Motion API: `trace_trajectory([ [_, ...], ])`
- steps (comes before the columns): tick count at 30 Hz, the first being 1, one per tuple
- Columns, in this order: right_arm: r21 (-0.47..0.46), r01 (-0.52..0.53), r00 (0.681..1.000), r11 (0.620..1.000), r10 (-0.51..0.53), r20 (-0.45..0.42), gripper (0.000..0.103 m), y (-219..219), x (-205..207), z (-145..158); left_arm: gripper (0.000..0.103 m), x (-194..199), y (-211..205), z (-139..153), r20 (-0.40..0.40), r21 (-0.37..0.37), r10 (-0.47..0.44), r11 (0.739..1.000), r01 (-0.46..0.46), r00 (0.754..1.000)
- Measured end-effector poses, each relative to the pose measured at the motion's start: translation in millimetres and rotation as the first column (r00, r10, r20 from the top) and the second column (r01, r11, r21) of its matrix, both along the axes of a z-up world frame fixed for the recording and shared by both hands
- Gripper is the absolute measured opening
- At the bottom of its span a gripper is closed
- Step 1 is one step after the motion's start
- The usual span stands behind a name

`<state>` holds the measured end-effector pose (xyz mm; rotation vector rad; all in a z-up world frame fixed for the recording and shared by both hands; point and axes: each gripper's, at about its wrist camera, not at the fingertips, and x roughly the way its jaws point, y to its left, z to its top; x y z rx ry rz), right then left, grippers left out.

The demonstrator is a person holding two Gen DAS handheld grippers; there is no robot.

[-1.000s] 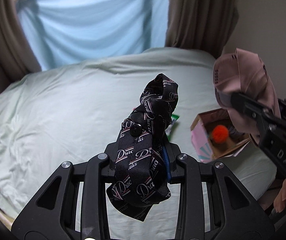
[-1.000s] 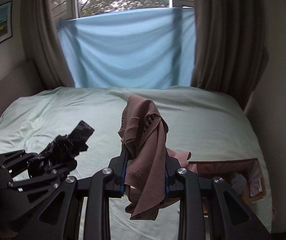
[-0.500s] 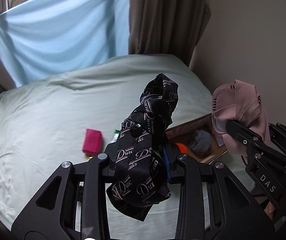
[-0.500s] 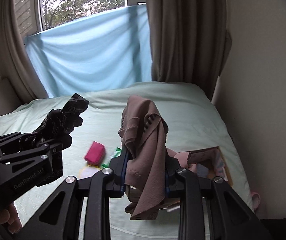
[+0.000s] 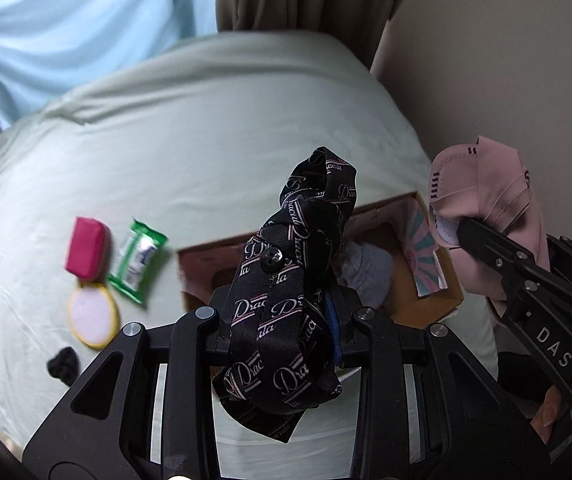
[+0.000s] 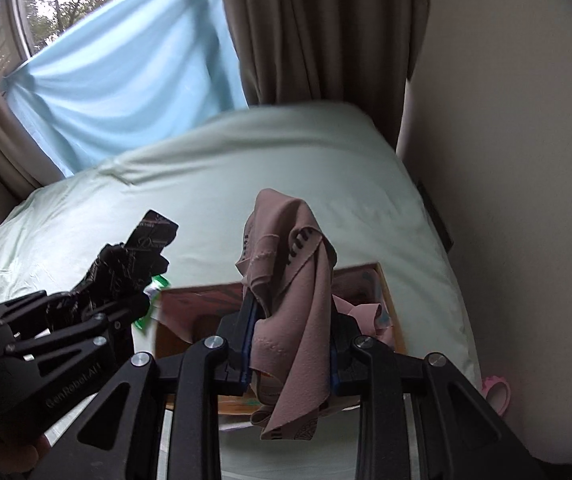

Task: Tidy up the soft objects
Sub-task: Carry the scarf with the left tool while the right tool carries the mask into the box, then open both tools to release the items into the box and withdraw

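While both tools hang above the pale green bed sheet [image 5: 190,152], each has its 2 black fingers clamped on a piece of cloth. The left gripper [image 5: 282,320] is closed tight on a black fabric strip printed with pale script lettering [image 5: 286,292]; the strip bunches between the pads, rises past the fingertips and droops back over the tool's body, and a small dark button sits on it. From the right wrist view that same gripper appears at the lower left, its dark cloth sticking up. The right gripper [image 6: 289,344] is squeezed shut on a dusty pink soft cloth with short dark stitch marks [image 6: 293,292], which stands up between the pads and hangs down in front of them.

Below both tools lies an open brown cardboard box with a pink patterned lining [image 5: 425,264], resting on the sheet near the bed's right edge by the beige wall. A grey-blue soft item [image 5: 365,268] lies inside it. To the left of the box, on the sheet, are a magenta rectangular pouch [image 5: 86,248], a green foil wipes packet [image 5: 138,260], a round yellow-rimmed white pad [image 5: 92,314] and a small black crumpled piece [image 5: 62,364]. A light blue sheet [image 6: 118,80] hangs across the window beside a brown curtain [image 6: 317,28].
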<state>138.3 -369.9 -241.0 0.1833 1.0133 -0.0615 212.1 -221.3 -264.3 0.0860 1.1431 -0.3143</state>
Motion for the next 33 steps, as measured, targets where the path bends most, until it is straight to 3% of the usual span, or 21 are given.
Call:
trace_trajectory([
  [9, 0.048, 0.006, 0.986, 0.999, 0.002, -0.167, 0.025, -43, 29, -79, 0.028, 20, -43, -101, -0.173, 0.097, 0.019, 0.995, -0.003, 0.985],
  [14, 0.073, 0.025, 0.973, 0.997, -0.008, -0.229, 0.026, -57, 42, -106, 0.029, 21, -58, -125, -0.230, 0.120, 0.025, 0.993, 0.002, 0.973],
  [15, 0.087, 0.029, 0.971, 0.996, -0.008, -0.238, 0.029, -58, 44, -107, 0.037, 23, -58, -127, -0.223, 0.126, 0.018, 0.992, 0.010, 0.975],
  [16, 0.100, 0.032, 0.970, 0.995, -0.007, -0.245, 0.041, -60, 46, -110, 0.067, 23, -61, -127, -0.220, 0.140, 0.008, 0.990, 0.023, 0.975],
  [17, 0.114, 0.038, 0.969, 0.993, -0.009, -0.246, 0.052, -63, 48, -112, 0.090, 22, -62, -127, -0.213, 0.165, 0.003, 0.986, 0.033, 0.977],
  [18, 0.131, 0.046, 0.971, 0.990, -0.014, -0.239, 0.083, -66, 48, -113, 0.102, 20, -62, -124, -0.190, 0.192, -0.001, 0.981, 0.038, 0.982],
  [19, 0.146, 0.051, 0.973, 0.988, -0.016, -0.232, 0.103, -69, 49, -114, 0.103, 18, -62, -123, -0.171, 0.200, -0.011, 0.979, 0.046, 0.985],
  [25, 0.135, 0.023, 0.978, 0.991, 0.006, -0.209, 0.103, -69, 47, -109, 0.103, 16, -44, -118, -0.190, 0.139, 0.016, 0.990, 0.011, 0.982],
  [33, 0.134, 0.015, 0.984, 0.991, 0.008, -0.176, 0.103, -66, 40, -97, 0.103, 6, -37, -89, -0.152, 0.130, 0.004, 0.991, 0.016, 0.988],
])
